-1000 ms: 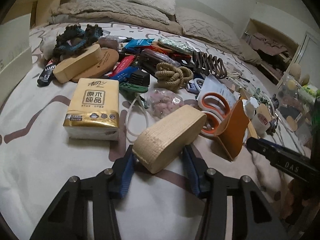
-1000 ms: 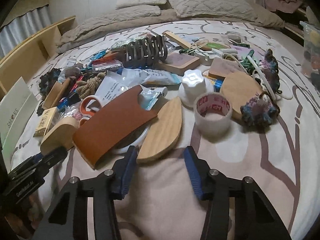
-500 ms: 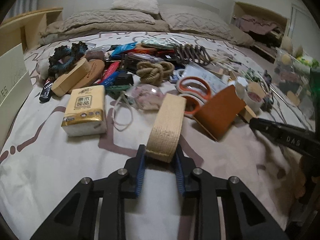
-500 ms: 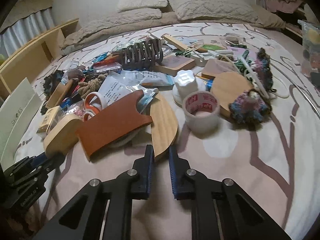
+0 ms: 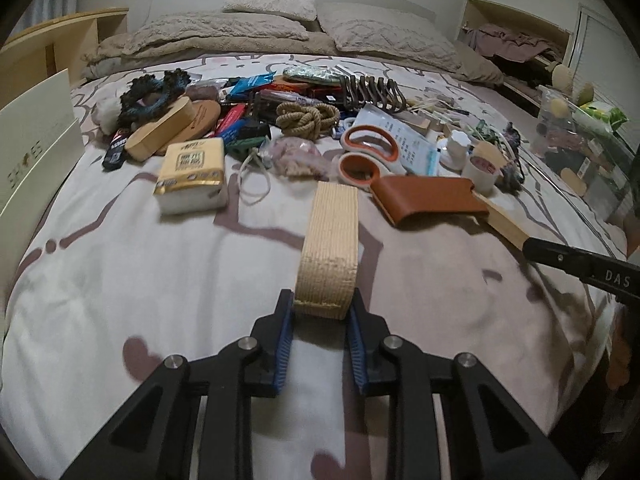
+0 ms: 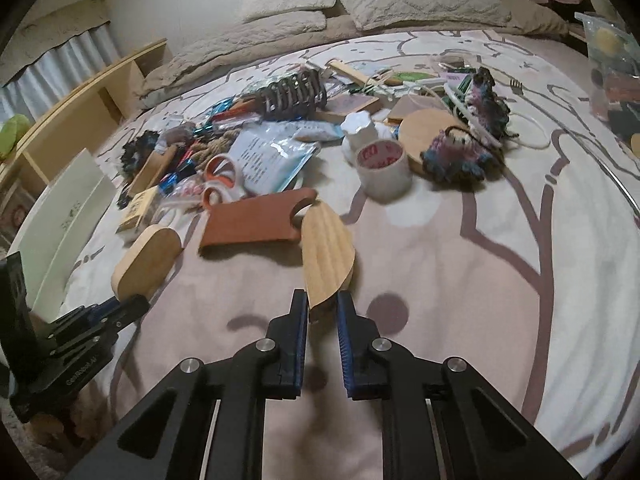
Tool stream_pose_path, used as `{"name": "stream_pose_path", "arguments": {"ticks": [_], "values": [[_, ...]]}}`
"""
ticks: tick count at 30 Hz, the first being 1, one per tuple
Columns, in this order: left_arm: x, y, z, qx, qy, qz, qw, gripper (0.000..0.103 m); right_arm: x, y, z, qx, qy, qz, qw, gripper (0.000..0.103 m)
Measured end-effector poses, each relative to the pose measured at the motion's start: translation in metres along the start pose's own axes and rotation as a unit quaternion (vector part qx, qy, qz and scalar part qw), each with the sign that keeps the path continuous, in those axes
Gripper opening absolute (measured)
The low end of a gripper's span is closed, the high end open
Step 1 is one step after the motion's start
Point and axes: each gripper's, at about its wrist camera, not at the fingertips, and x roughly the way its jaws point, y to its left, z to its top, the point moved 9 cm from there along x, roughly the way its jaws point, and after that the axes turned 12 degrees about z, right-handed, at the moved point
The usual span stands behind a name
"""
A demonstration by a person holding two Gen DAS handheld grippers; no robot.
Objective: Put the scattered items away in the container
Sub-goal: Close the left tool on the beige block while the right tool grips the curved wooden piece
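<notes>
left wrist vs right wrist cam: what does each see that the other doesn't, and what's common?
Left wrist only: the left tongs shut on the end of a thick wooden block, seen edge-on, and the tissue pack's printed top.

Right wrist only: the right tongs shut on a thin leaf-shaped wooden board, plus a round wooden disc.

Both: orange-handled scissors, brown leather sleeve, tape roll, and the white box at the bed's edge.

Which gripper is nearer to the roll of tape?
Right. The right gripper, holding a thin wooden piece, sits just before the tape roll; the left gripper is far left.
</notes>
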Motion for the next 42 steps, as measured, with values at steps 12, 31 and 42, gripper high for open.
{"name": "stream_pose_path", "arguments": {"ticks": [12,31,42], "values": [[-0.004,0.002,-0.012,-0.018,0.012,0.016,0.9996,0.027,0.013,0.01,-0.022,0.012,0.041,0.023,0.999,0.033],[0.013,-0.007,0.02,-0.003,0.009,0.047,0.9989,0.039,0.032,-0.002,0.009,-0.055,-0.013,-0.083,0.995,0.079],[0.014,-0.007,0.016,-0.003,0.012,0.033,0.9994,0.026,0.033,0.004,0.005,-0.077,-0.005,-0.079,0.994,0.032]]}}
